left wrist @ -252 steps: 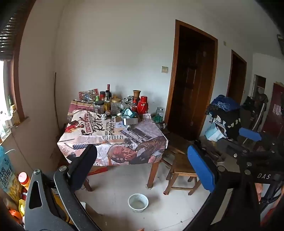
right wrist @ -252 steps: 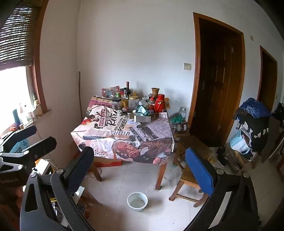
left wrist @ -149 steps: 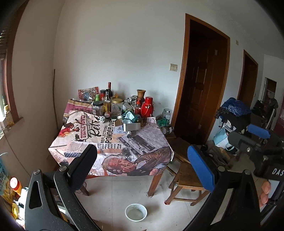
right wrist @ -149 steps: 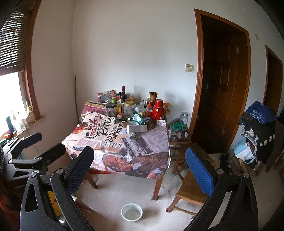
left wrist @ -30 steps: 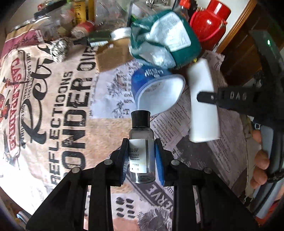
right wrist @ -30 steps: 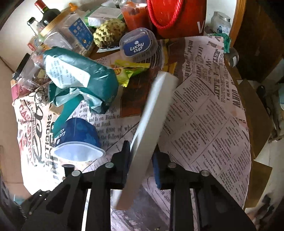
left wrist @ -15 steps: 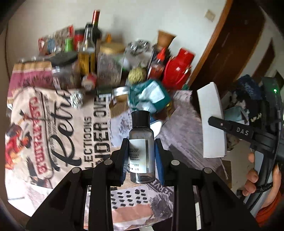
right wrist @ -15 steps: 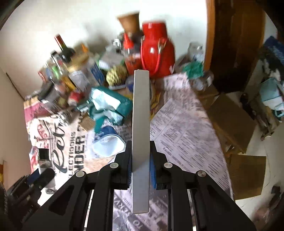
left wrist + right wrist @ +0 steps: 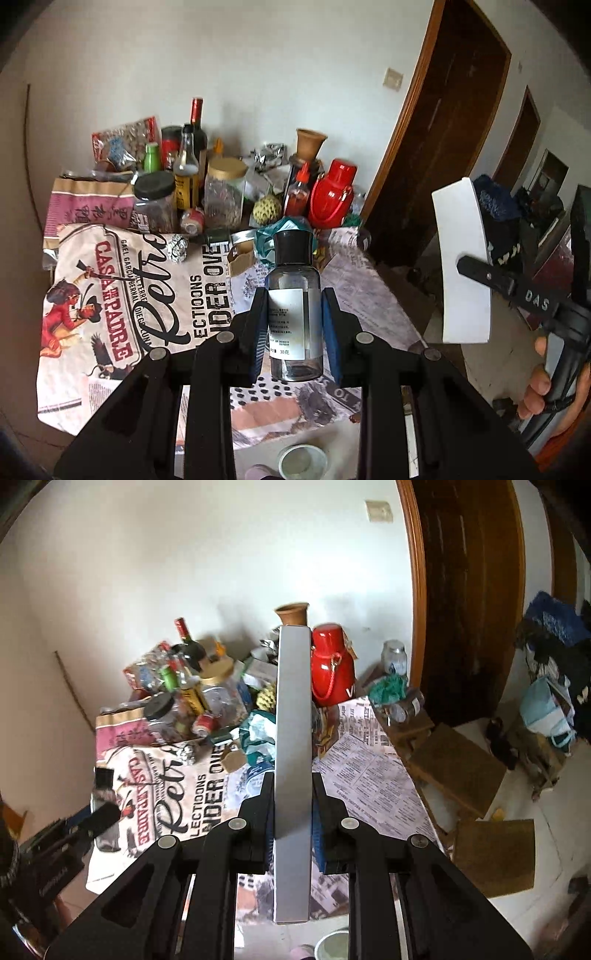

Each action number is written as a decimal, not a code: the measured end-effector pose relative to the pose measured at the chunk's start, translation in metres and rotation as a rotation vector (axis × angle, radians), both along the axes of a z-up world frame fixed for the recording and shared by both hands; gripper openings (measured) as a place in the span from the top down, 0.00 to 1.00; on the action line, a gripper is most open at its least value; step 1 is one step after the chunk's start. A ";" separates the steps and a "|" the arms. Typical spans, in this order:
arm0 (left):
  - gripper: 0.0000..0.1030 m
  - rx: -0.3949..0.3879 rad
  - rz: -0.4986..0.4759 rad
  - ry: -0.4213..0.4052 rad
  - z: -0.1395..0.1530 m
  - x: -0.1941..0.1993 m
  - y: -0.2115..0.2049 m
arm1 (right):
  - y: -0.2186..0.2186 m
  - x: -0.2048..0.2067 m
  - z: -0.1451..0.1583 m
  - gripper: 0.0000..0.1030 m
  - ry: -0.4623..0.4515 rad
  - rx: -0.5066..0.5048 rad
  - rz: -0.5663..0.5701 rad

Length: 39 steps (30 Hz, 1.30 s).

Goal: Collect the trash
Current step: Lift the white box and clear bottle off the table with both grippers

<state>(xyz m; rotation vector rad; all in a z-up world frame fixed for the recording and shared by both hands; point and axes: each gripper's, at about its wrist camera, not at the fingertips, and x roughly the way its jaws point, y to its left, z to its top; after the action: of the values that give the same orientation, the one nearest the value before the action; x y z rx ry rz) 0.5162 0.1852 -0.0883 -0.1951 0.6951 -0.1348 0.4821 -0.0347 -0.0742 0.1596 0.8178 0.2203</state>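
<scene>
My left gripper (image 9: pixel 293 315) is squeezing a small clear bottle (image 9: pixel 294 306) upright in its jaws, up above the messy desk (image 9: pixel 122 295). My right gripper (image 9: pixel 293 812) is pinching a long white box (image 9: pixel 291 760) on end, also up above the desk.

Lived-in home room, cluttered table (image 9: pixel 122 295), wooden doors (image 9: pixel 443 155), stools (image 9: pixel 454 764)
</scene>
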 end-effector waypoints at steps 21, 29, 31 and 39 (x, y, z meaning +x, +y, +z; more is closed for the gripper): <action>0.73 0.000 0.130 -0.111 0.036 -0.195 -0.175 | -0.124 -0.153 0.036 0.85 -0.110 0.038 0.209; 0.73 0.008 0.147 -0.096 0.036 -0.243 -0.204 | -0.148 -0.188 0.030 0.85 -0.084 0.043 0.243; 0.73 0.007 0.156 -0.083 0.029 -0.248 -0.205 | -0.149 -0.191 0.026 0.85 -0.065 0.052 0.248; 0.73 0.001 0.141 0.039 -0.022 -0.247 -0.194 | -0.136 -0.198 -0.012 0.85 0.053 0.035 0.260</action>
<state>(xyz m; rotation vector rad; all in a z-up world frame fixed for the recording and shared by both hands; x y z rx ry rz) 0.2689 -0.0093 -0.1100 -0.2455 0.7178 0.0045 0.2843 -0.1709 -0.0857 0.0923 0.8874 0.4769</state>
